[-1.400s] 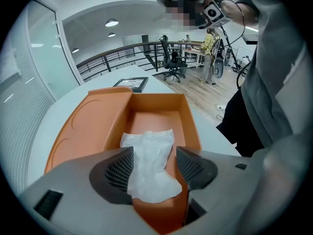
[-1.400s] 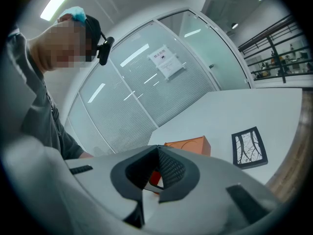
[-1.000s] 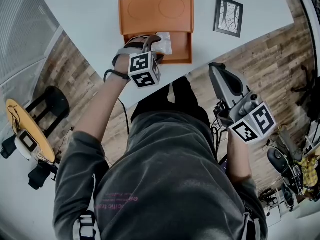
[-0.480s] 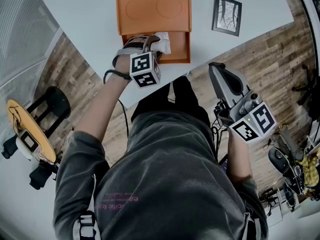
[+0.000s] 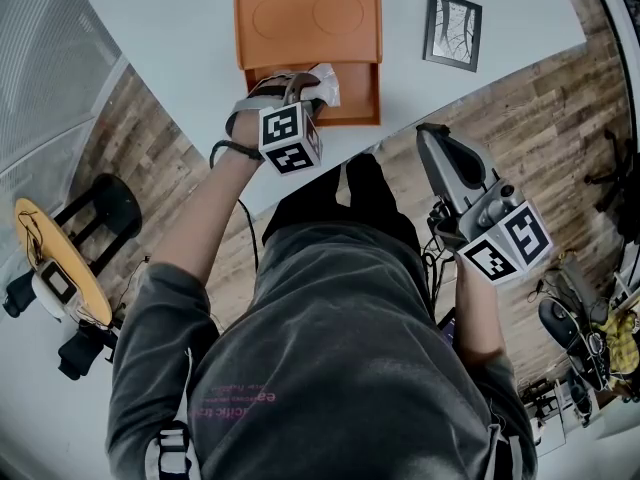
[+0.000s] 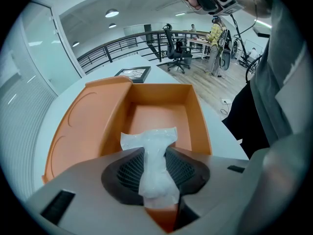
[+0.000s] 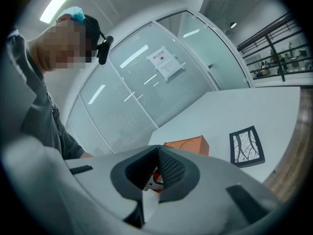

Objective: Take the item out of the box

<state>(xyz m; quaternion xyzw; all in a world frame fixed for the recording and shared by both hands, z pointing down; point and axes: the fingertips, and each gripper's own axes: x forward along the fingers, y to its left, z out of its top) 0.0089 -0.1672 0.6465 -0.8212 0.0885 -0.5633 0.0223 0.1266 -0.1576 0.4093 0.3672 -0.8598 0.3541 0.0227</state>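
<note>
White, thin and crinkly: treat as slippery. Keep the left gripper (image 6: 155, 168) clamped on the packet (image 6: 149, 141), its jaws just drawn in around the packet's waist, ribbed pads (image 6: 183, 168) pressing both sides. Lift straight up out of the orange box (image 6: 198, 126), clearing its near wall before swinging toward the near edge of the table (image 5: 180, 28). Avoid sideways tugs; probably enough to pull the film loose. Packet place: within the box walls, at the near left corner, top flaring past the jaws. Left hand pitched steeply down over that corner. Right gripper (image 7: 157, 151) held off the table's near edge, above wood floor, tilted slightly down, jaws together, nothing between.
</note>
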